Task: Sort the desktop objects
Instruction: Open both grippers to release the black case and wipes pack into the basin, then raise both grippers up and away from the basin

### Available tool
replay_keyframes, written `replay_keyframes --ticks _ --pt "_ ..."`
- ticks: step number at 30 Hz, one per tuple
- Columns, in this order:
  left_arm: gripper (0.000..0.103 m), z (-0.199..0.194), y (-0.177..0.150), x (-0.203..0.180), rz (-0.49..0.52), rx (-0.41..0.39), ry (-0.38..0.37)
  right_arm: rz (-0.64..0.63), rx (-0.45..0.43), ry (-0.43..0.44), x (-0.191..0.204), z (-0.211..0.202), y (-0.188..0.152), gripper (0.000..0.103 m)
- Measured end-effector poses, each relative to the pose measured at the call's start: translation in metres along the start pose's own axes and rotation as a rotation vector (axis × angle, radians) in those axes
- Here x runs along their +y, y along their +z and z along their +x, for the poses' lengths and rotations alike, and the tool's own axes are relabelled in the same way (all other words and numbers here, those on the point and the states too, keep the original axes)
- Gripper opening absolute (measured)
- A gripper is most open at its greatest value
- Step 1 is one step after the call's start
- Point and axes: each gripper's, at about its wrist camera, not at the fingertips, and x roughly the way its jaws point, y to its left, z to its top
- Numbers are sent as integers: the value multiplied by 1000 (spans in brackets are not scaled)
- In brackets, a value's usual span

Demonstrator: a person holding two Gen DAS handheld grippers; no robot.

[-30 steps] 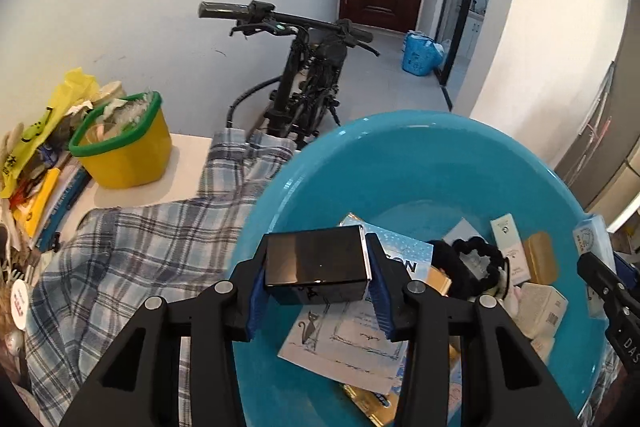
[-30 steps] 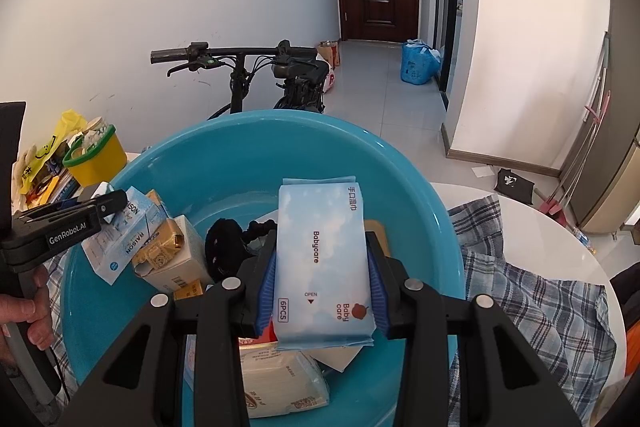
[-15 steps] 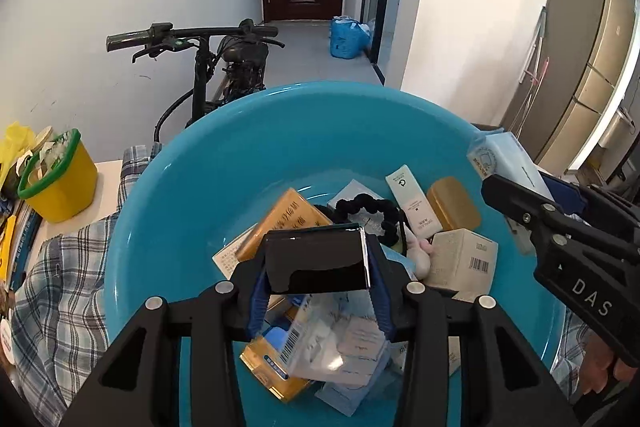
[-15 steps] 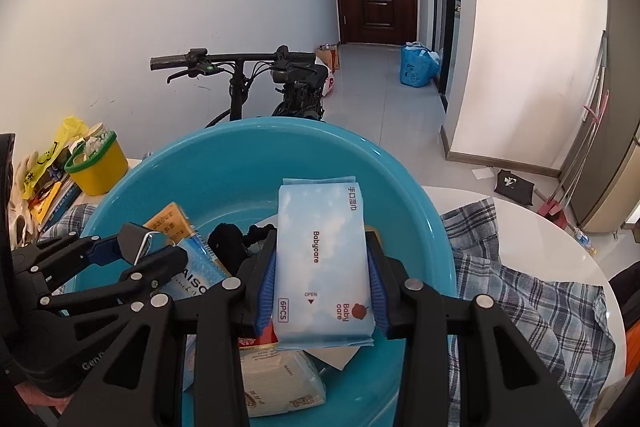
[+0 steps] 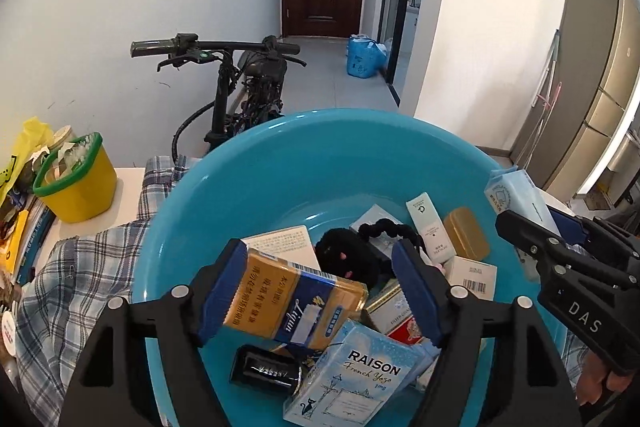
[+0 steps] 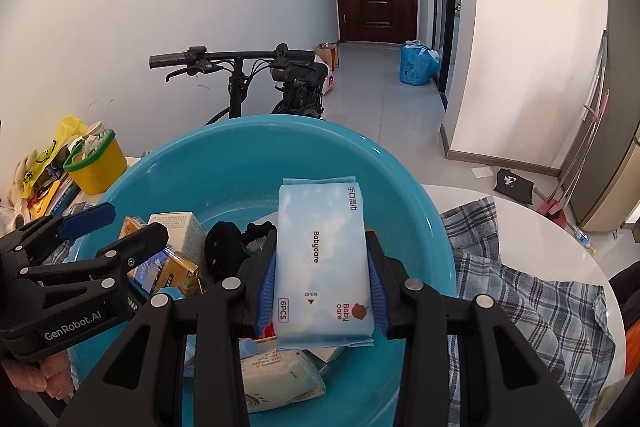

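A teal plastic basin (image 5: 280, 167) holds several small boxes and packets. My left gripper (image 5: 320, 293) hangs over it with its jaws opening and nothing pressed between the pads. A small black box (image 5: 266, 369) lies loose in the basin just below, beside a gold and blue carton (image 5: 292, 301) and a pale blue RAISON box (image 5: 360, 375). My right gripper (image 6: 322, 267) is shut on a light blue Babycare wet wipes pack (image 6: 320, 227), held above the basin (image 6: 200, 155). The left gripper (image 6: 134, 223) shows at the left of the right wrist view.
A yellow bucket (image 5: 78, 183) with a green rim stands at the table's back left among clutter. A plaid cloth (image 6: 532, 299) covers the white table (image 6: 560, 227) around the basin. A black bicycle (image 5: 240, 87) leans by the wall behind.
My left gripper swung from the basin's left edge over its middle, then opened. The black box it held now lies in the basin. The right gripper kept still with the wipes pack.
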Motion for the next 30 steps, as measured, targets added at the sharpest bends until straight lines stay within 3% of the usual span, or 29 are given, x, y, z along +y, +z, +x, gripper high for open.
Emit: replay_keyframes --ticks 3,15,21,26,30 --pt "86 -5 2 4 -13 -19 27 3 0 -2 -1 0 0 38" --pt "86 -4 3 14 -53 -29 16 -21 4 1 6 0 -1 39" --pt "86 -5 4 15 -59 -30 23 0 -3 -8 3 0 1 48" --pt "86 -20 5 15 -79 -98 -16 1 2 -8 2 1 0 48" --pt "86 -33 7 13 -67 -170 14 7 -3 -7 2 0 0 58"
